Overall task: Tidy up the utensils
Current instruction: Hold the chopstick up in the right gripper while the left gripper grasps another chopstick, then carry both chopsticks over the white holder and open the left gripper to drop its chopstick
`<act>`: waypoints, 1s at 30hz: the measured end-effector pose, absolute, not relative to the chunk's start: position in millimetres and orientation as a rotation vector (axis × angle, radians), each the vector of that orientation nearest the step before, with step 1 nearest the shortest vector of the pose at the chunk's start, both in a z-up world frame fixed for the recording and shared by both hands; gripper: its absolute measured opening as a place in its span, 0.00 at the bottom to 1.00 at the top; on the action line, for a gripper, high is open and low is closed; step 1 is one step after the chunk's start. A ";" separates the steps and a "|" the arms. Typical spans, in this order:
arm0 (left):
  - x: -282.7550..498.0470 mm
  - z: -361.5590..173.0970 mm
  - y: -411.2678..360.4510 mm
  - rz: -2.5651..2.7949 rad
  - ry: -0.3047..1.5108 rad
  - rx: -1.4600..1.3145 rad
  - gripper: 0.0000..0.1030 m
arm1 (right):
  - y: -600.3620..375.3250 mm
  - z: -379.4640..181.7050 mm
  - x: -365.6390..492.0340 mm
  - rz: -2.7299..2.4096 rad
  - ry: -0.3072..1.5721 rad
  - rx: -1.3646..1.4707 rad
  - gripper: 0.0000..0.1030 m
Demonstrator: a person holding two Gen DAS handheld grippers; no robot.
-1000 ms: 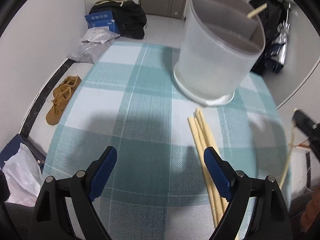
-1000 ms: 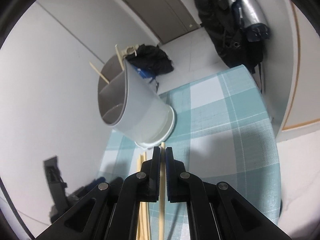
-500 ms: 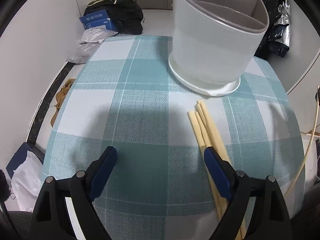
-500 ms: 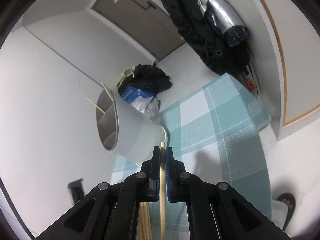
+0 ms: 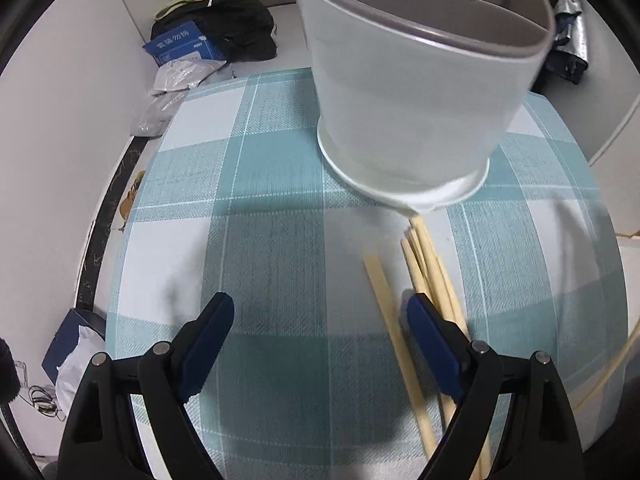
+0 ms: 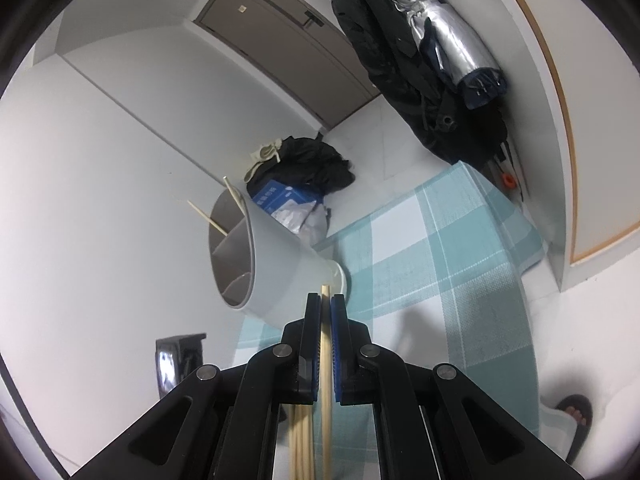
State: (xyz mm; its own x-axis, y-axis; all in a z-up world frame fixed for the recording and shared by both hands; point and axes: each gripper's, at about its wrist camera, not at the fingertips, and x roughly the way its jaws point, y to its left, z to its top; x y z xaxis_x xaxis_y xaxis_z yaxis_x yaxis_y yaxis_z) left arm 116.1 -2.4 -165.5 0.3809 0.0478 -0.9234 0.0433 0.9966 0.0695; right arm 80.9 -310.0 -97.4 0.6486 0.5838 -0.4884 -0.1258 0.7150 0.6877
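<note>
One chopstick [image 6: 326, 356] pinched between right fingers [image 6: 338, 344]

A pale, frosted plastic utensil holder [image 5: 412, 120] stands upright on the checked cloth, round and tapering toward a wider foot. Grey dividers split its inside into compartments, and two chopsticks [image 6: 210, 216] lean out of one at the far side. Just in front of its foot lies a loose bundle of light wooden chopsticks [image 5: 430, 276], nearly parallel, tips toward the holder, one stick [image 5: 390, 312] lying slightly apart from the rest. One more chopstick [image 6: 326, 364] is held raised, pointing toward the holder.
</note>
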 end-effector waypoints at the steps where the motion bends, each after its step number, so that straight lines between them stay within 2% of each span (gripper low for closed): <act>1: 118.5 -166.0 -1.7 -0.016 1.194 0.061 0.76 | -310.2 -97.3 80.6 0.441 0.766 0.664 0.04; 3: 121.2 -164.9 -1.3 -0.042 1.216 0.020 0.60 | -309.9 -97.3 80.3 0.441 0.767 0.662 0.04; 4: 122.1 -163.7 -1.8 -0.043 1.221 0.008 0.56 | -309.7 -97.5 80.0 0.441 0.769 0.660 0.04; 6: 123.0 -161.2 -7.4 -0.042 1.231 0.005 0.41 | -309.7 -97.7 79.9 0.443 0.770 0.662 0.04; 7: 124.4 -160.8 -9.0 -0.043 1.233 0.005 0.36 | -309.7 -97.8 79.8 0.444 0.770 0.664 0.04; 11: 129.2 -161.1 -13.0 -0.037 1.251 -0.007 0.05 | -309.6 -98.5 80.0 0.444 0.773 0.667 0.04; 21: 129.7 -156.0 -4.1 -0.060 1.239 -0.049 0.03 | -303.9 -97.0 78.3 0.434 0.779 0.638 0.04; 30: 108.9 -111.0 -9.5 -0.186 1.074 -0.117 0.03 | -287.2 -86.9 64.6 0.441 0.739 0.539 0.04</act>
